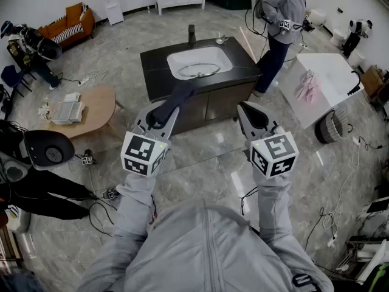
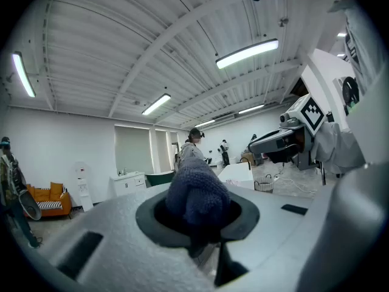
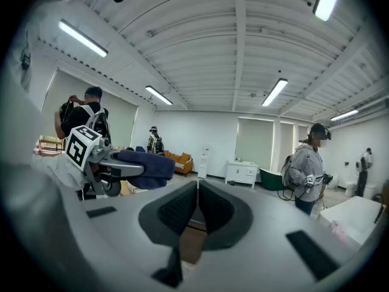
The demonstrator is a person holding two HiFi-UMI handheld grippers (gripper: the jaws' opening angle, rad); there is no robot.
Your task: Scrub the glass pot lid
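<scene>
The glass pot lid (image 1: 199,70) lies in the white basin (image 1: 213,55) of a black sink counter, a good way ahead of both grippers. My left gripper (image 1: 165,113) is shut on a dark blue knitted cloth (image 1: 177,97), which fills the middle of the left gripper view as a blue wad, the cloth (image 2: 197,194), between the jaws of the left gripper (image 2: 199,224). My right gripper (image 1: 251,112) is held level with it, a little to the right. In the right gripper view the right gripper (image 3: 196,207) has its pads pressed together with nothing between them.
A faucet (image 1: 191,34) stands behind the basin. A person (image 1: 281,11) stands beyond the counter's right end. A white table (image 1: 331,78) with a pink cloth is at the right, a round wooden table (image 1: 94,105) at the left. Cables (image 1: 100,202) trail over the tiled floor.
</scene>
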